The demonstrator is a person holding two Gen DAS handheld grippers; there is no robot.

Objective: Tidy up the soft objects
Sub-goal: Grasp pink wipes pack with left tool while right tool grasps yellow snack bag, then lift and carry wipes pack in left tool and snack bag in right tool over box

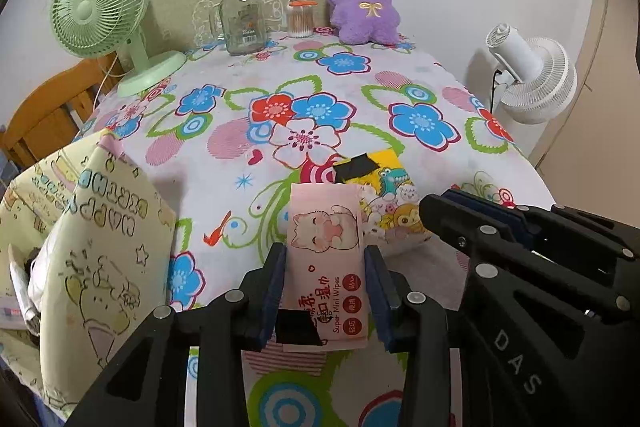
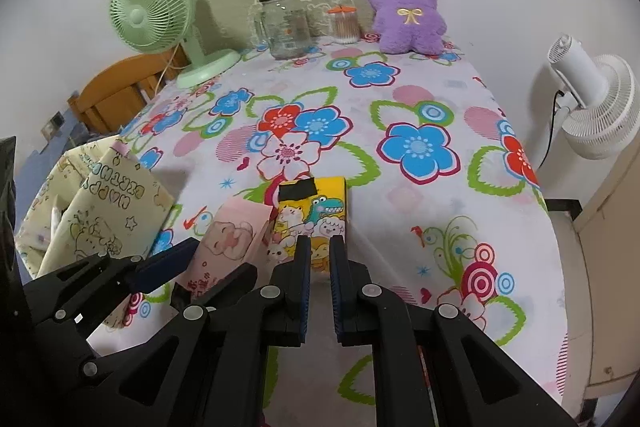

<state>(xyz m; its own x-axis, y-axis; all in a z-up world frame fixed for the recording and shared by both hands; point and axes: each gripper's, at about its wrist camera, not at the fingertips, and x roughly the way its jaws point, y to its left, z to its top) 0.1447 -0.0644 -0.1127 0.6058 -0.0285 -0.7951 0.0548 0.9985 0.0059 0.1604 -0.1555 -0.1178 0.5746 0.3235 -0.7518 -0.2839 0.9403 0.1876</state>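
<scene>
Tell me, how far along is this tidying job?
Nothing clearly looks put away yet. In hand: the left gripper is closed on the pink wipes pack, and the right gripper is shut, apparently on the yellow cartoon pack, though the contact is hard to see. Left: both packs probably go into the open gift bag. The purple plush sits untouched by the wall.

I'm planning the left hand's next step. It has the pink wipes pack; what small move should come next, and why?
Probably carry the pink wipes pack, clamped in the left tongs, leftward over the open gift bag. The bag stands just left of it at the table's edge, a likely place for soft items.
</scene>
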